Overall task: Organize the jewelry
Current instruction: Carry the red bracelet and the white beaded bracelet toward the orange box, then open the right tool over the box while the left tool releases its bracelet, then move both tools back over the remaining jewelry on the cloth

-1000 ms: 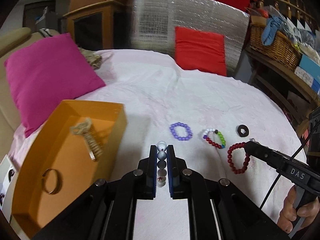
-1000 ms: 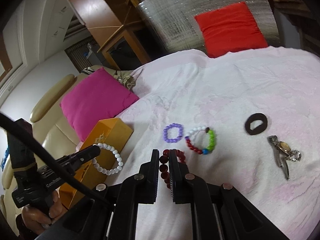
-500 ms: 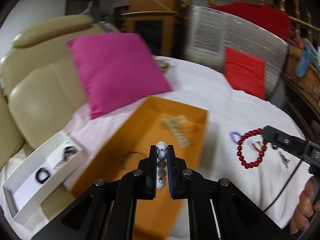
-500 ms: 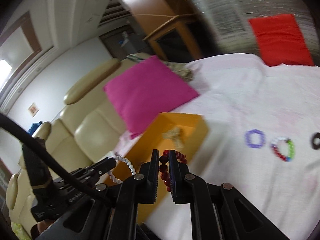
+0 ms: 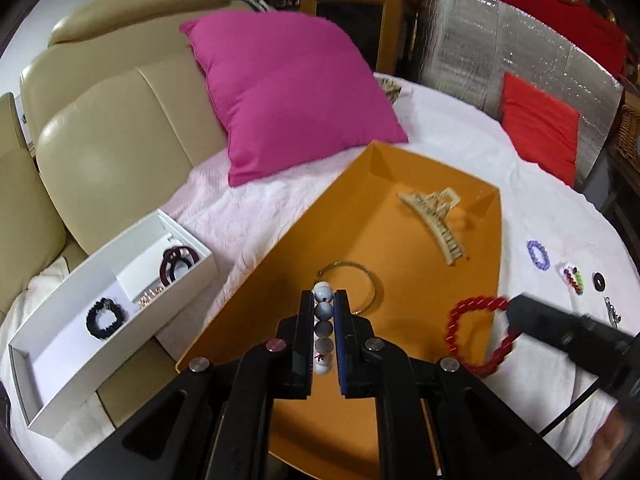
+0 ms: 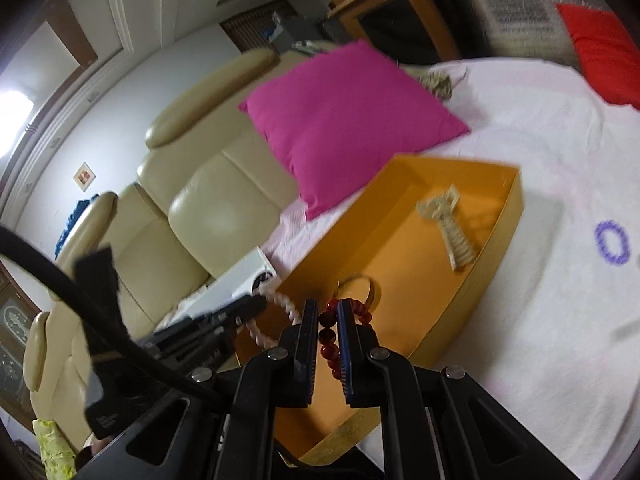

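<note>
Left claw [image 5: 323,308]: clamped on the white bead bracelet [image 5: 323,316], carried from the table's loose pieces to above the orange box [image 5: 404,168].
Right claw [image 6: 328,320]: clamped on the red bead bracelet [image 6: 330,340], likewise brought over the box.
Change: both bracelets lifted and swung across.
Meaning: release into the box judged next.

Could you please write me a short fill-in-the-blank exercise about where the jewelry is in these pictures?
1. The left tongs are shut on a bracelet of ____ beads.
2. The right tongs hold the dark red bead bracelet over the ____ cardboard tray.
3. The cream plastic hair claw lies ____ that tray.
4. The small purple bead bracelet lies on the ____ cloth.

Missing words: white; orange; inside; white
</note>
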`<state>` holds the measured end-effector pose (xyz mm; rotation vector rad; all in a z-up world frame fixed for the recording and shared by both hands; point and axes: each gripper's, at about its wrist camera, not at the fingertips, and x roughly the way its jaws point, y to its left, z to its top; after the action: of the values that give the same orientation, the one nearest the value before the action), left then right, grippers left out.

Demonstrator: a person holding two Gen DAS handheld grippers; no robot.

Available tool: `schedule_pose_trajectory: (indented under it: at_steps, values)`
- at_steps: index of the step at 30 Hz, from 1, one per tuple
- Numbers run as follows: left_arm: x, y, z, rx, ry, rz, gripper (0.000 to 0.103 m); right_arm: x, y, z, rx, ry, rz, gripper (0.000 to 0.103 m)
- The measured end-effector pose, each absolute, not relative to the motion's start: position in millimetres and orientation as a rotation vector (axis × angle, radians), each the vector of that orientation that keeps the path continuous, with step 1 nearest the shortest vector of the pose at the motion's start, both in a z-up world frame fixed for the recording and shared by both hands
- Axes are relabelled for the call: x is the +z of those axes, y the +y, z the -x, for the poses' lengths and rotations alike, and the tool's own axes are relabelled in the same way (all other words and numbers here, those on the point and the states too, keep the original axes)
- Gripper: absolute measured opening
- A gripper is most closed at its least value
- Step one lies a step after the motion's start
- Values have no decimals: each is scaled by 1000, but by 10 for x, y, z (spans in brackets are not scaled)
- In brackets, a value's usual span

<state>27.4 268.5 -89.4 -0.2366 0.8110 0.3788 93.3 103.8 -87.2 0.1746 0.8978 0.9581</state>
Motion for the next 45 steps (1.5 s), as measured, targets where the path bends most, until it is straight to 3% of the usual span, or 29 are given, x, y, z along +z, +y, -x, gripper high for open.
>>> schedule_pose_trajectory:
  at_steps: [14, 16, 17, 18, 19, 21, 23, 33, 45]
  values:
    - [-1215, 2755, -562, 429, 973, 235, 12, -1358, 1013, -1079, 886, 1015, -141, 14]
    - [-1234, 2739, -585, 440, 986, 218, 28, -1356, 1003, -1093, 886, 1025, -141, 14]
    - [-1229, 2722, -587, 453, 986, 204, 47, -1358, 988, -1100, 883, 1030, -144, 15]
    - [-1201, 2686, -582, 473, 973, 178, 59, -1352, 968, -1104, 886, 1033, -151, 18]
    - [-1169, 2654, -571, 485, 955, 157, 61, -1333, 952, -1101, 890, 1033, -155, 20]
    - [-1104, 2592, -557, 499, 924, 123, 63, -1298, 890, -1094, 884, 1025, -156, 37]
    - [-1064, 2518, -569, 499, 912, 112, 66, -1261, 773, -1091, 869, 998, -149, 46]
    - [-848, 1912, -840, 412, 858, 82, 69, -1183, -396, -1336, 686, 930, -199, 49]
    - [-812, 647, -1693, 217, 817, 2, 71, -1186, -1842, -1662, 412, 874, -328, 52]
